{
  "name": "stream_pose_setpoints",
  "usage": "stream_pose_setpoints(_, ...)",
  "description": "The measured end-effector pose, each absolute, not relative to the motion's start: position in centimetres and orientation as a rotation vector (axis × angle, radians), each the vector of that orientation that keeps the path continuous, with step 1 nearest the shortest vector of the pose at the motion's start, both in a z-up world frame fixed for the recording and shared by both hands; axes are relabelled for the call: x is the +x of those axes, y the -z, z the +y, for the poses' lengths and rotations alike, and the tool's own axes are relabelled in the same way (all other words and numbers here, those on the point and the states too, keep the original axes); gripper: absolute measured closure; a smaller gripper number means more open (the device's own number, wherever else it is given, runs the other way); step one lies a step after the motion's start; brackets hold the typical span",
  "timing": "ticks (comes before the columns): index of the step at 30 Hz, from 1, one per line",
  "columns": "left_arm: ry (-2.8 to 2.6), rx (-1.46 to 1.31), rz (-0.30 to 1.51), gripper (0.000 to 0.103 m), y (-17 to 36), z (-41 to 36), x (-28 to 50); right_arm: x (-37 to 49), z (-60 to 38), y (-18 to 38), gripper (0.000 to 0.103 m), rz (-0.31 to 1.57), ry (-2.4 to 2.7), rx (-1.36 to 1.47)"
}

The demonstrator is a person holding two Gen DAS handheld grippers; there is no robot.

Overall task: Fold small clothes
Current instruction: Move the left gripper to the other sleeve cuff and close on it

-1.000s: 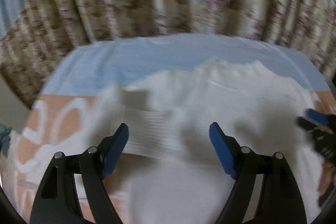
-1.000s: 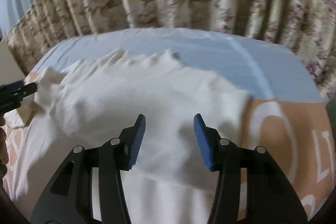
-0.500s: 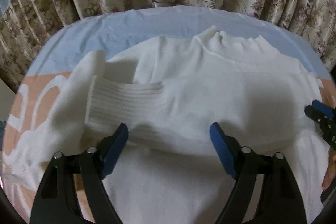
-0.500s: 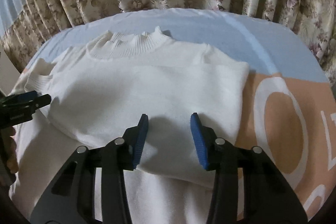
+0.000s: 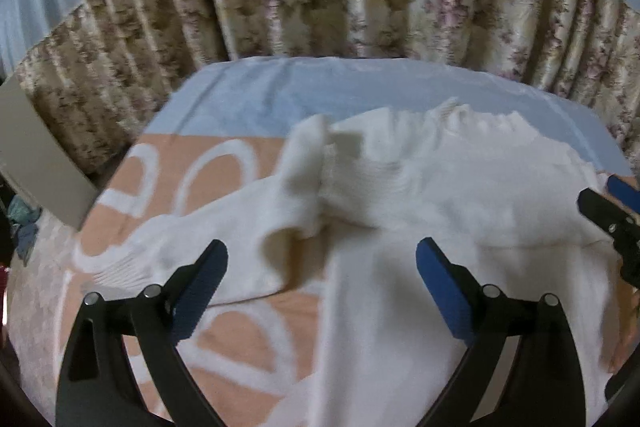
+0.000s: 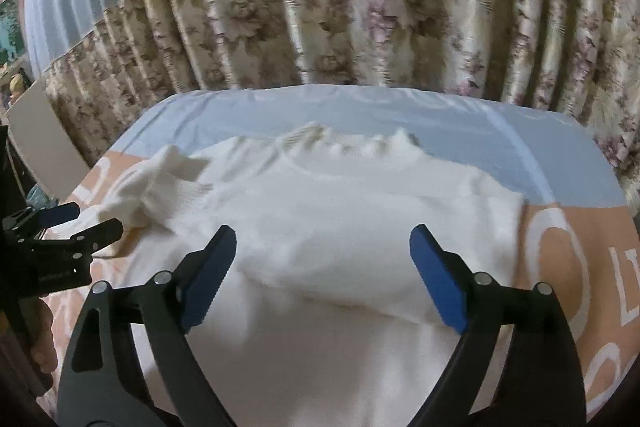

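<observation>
The left tool (image 5: 322,267) and right tool (image 6: 323,251) hang with jaws opening, gripping nothing; the white sweater (image 6: 360,227) lies mid-frame on the bed (image 6: 400,115), its hem apparently folded up; one sleeve (image 5: 208,227) sprawls left, so tucking it in looks next.

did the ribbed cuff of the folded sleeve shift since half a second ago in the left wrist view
Cannot tell. The cuff sits further right of the left gripper, but camera motion alone could explain that; against the sweater's collar its place looks unchanged.

Sweater (image 6: 340,219) — soft ribbed white knit
</observation>
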State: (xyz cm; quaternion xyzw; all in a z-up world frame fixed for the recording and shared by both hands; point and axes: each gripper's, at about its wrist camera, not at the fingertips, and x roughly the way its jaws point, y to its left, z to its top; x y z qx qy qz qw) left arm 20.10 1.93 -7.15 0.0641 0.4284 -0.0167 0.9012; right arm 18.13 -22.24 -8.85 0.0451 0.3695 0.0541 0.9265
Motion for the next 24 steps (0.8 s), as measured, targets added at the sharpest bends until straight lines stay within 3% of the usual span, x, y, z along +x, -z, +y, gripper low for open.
stream_pose_setpoints(8,-0.008,0.06,0.934,0.007,7.5,9.1,19.0,18.4,-17.9,7.3,0.006,0.729,-0.078,0.043)
stream_pose_setpoints(24,-0.143,-0.078,1.009,0.01,11.1,22.4,19.5,20.1,-15.4,8.5,0.012,0.761,-0.064,-0.053)
